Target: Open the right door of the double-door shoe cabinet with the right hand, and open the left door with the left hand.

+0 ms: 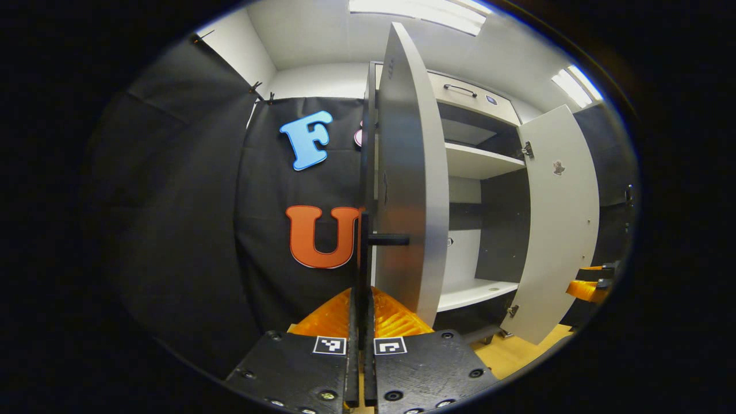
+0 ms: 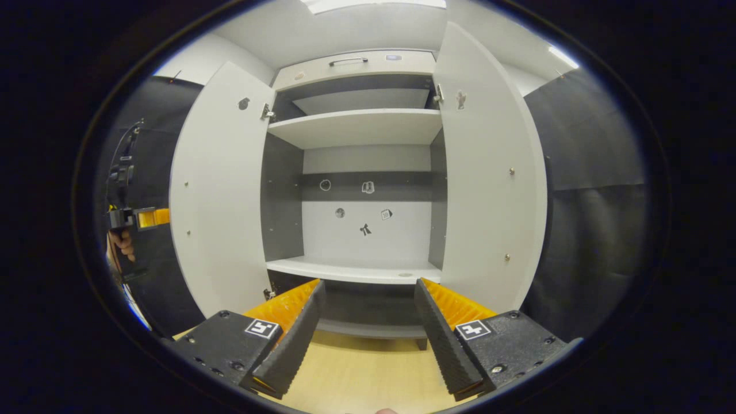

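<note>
In the left gripper view, the left gripper [image 1: 361,345] has its two fingers pressed together on the thin black handle [image 1: 364,253] of the left door [image 1: 411,190]. That door stands open, edge-on, right in front. Behind it are the cabinet's [image 1: 468,95] shelves [image 1: 480,161]. The right door [image 1: 560,218] is open too, far off on the right, and a bit of the other gripper [image 1: 592,284] peeks out past it.

In the right gripper view, the right gripper [image 2: 368,328] has its fingers wide apart, holding nothing. Both doors are swung open, one on each side. At the far left, a hand [image 2: 121,241] holds the other gripper.
</note>
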`<state>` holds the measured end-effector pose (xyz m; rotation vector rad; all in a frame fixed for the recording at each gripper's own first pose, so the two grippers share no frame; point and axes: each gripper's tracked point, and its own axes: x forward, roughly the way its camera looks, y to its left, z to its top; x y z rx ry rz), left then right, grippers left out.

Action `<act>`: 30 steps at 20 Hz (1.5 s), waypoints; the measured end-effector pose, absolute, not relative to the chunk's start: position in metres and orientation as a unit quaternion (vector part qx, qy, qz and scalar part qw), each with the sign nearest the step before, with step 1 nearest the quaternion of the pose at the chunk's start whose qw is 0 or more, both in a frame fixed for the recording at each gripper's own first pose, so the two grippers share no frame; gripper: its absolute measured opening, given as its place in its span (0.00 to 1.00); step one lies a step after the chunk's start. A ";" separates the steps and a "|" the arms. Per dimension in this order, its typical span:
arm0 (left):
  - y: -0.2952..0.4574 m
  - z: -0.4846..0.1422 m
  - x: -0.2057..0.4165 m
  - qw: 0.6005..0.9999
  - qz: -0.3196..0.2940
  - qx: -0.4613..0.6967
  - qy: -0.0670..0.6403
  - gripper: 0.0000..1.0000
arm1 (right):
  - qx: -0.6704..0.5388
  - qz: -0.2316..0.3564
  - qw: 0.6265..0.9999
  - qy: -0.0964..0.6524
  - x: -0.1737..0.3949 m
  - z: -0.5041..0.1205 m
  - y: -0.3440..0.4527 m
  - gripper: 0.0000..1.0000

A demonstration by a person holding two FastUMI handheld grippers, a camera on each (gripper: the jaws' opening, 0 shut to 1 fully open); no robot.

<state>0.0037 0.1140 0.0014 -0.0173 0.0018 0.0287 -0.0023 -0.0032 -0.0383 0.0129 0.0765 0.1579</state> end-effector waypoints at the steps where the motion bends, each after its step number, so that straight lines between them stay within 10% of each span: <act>1: 0.110 0.001 -0.007 1.000 0.024 -0.004 -0.006 0.03 | 0.006 0.077 0.996 0.037 -0.003 -0.040 -0.004 0.96; 7: 0.090 -0.018 -0.027 0.987 0.143 0.065 -0.035 0.00 | 0.004 0.078 0.996 0.041 0.000 -0.046 -0.002 0.97; 13: -0.052 -0.031 -0.006 0.998 -0.038 0.051 -0.027 0.00 | -0.012 0.077 0.997 0.028 0.001 -0.039 -0.004 0.96; 18: -0.069 -0.054 0.034 0.999 -0.044 0.004 -0.003 0.00 | -0.009 0.073 0.997 0.018 -0.003 -0.036 -0.008 0.97; 21: -0.071 -0.061 0.034 0.998 -0.048 -0.041 0.009 0.39 | -0.012 0.059 0.998 0.009 -0.005 -0.034 -0.014 0.96; 22: -0.069 -0.063 0.036 0.998 -0.045 -0.038 0.009 0.37 | -0.011 0.059 0.998 0.009 -0.005 -0.035 -0.014 0.96; 25: -0.060 -0.068 0.038 0.999 -0.023 -0.027 0.014 0.93 | -0.004 0.058 0.998 0.010 -0.002 -0.036 -0.016 0.97; 30: -0.058 -0.057 0.037 1.000 -0.012 -0.005 -0.010 0.95 | 0.000 0.053 0.998 0.015 0.001 -0.040 -0.018 0.97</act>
